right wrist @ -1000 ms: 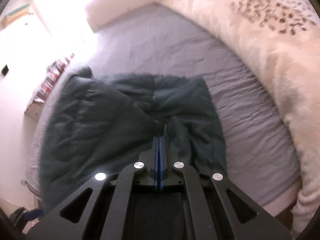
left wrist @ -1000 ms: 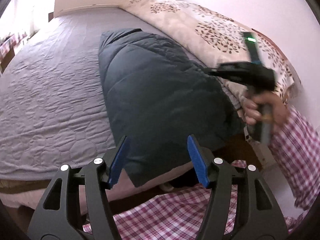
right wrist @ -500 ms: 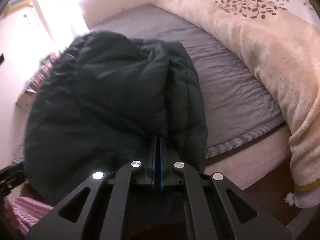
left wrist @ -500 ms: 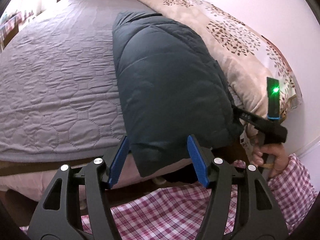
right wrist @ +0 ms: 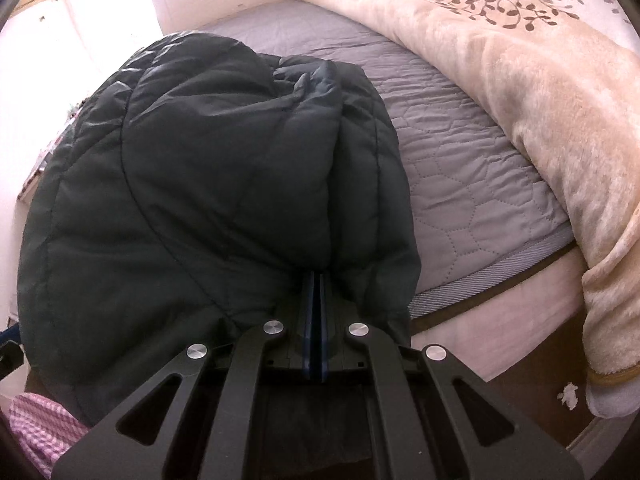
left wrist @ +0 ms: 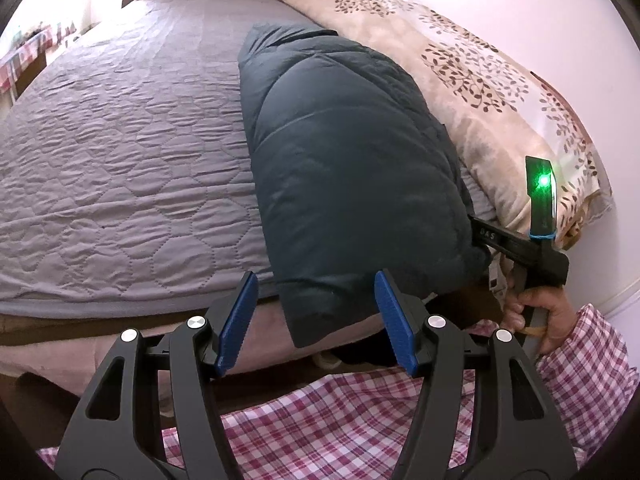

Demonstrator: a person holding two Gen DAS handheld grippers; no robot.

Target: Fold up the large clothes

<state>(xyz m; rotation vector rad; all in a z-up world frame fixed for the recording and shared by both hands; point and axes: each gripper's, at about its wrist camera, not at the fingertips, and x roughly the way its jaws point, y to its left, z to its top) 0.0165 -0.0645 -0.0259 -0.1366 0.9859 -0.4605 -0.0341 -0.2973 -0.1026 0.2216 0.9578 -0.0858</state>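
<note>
A beige blanket (left wrist: 472, 80) fills the upper right. The right gripper (right wrist: 315, 280) apparently pinches the jacket (left wrist: 348, 168); the left gripper (left wrist: 316, 320) gapes wide, bottom centre.

**Jacket on the bed edge, left gripper wide apart**

The left gripper (left wrist: 316, 320) hangs empty, its blue pads (left wrist: 236, 320) spread wide, just short of the bed (left wrist: 120, 152). A dark quilted jacket (left wrist: 344, 160) lies lengthwise on the grey quilted cover, its near corner drooping over the mattress edge between the pads. At the jacket's right edge the right gripper (left wrist: 478, 236) reaches into the fabric, its fingertips hidden by it; a green light (left wrist: 543, 180) glows on it. The hand (left wrist: 536, 312) holding it wears a checked sleeve (left wrist: 584, 360). A cream leaf-print blanket (left wrist: 460, 64) lies along the wall.
</note>
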